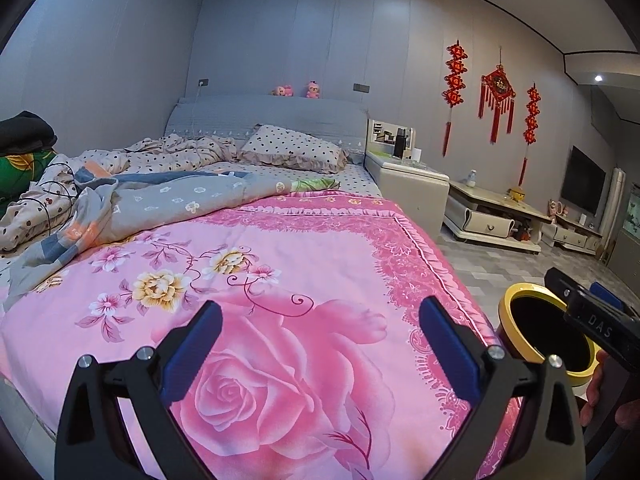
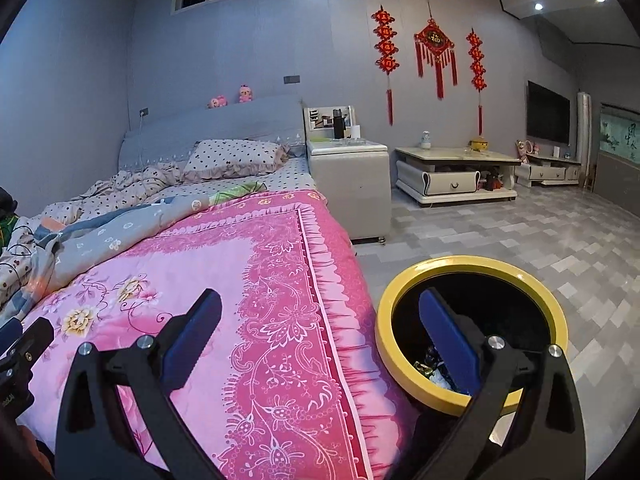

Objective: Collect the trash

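Your left gripper (image 1: 320, 340) is black, angular-framed, with blue ridged pads and silver screws; your right gripper (image 2: 320, 340) matches it, white lettering on its side.

Left wrist view: low over the pink rose-printed quilt (image 1: 280, 300), facing the grey headboard. Right wrist view: further right, close above the yellow-rimmed round bin (image 2: 472, 276). Both share bed, bin, red wall hangings (image 1: 496, 96).

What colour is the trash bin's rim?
Yellow, around a black inside: round trash bin, clearest in the right wrist view.
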Tool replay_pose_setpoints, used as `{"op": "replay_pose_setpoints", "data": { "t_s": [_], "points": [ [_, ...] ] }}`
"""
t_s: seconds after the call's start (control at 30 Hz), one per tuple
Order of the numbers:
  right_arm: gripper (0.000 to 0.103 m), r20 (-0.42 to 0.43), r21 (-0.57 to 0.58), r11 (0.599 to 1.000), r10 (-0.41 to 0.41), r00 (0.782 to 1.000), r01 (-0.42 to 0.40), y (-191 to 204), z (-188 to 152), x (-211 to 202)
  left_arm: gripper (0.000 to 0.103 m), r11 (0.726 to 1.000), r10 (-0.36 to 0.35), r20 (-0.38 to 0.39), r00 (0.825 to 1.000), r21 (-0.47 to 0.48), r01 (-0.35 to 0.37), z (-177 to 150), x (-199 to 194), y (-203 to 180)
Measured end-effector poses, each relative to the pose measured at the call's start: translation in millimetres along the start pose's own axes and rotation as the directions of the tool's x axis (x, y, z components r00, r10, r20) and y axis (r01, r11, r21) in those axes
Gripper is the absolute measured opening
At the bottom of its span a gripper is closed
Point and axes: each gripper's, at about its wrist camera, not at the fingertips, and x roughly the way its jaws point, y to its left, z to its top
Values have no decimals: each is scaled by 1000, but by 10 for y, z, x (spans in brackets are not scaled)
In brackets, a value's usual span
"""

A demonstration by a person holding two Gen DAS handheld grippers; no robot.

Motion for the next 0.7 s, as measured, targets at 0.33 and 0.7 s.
{"op": "replay_pose_setpoints", "data": {
  "t_s": [0.33, 0.7],
  "points": [
    [95, 44, -40, 999, -19, 999, 21, 67, -181, -13, 95, 1000, -5, 17, 1000, 0, 5, -18, -24, -6],
    [95, 4, -33, 999, -21, 1000, 21, 93, -242, 116, 95, 1000, -18, 23, 1000, -20, 19, -12, -35, 34]
  ]
}}
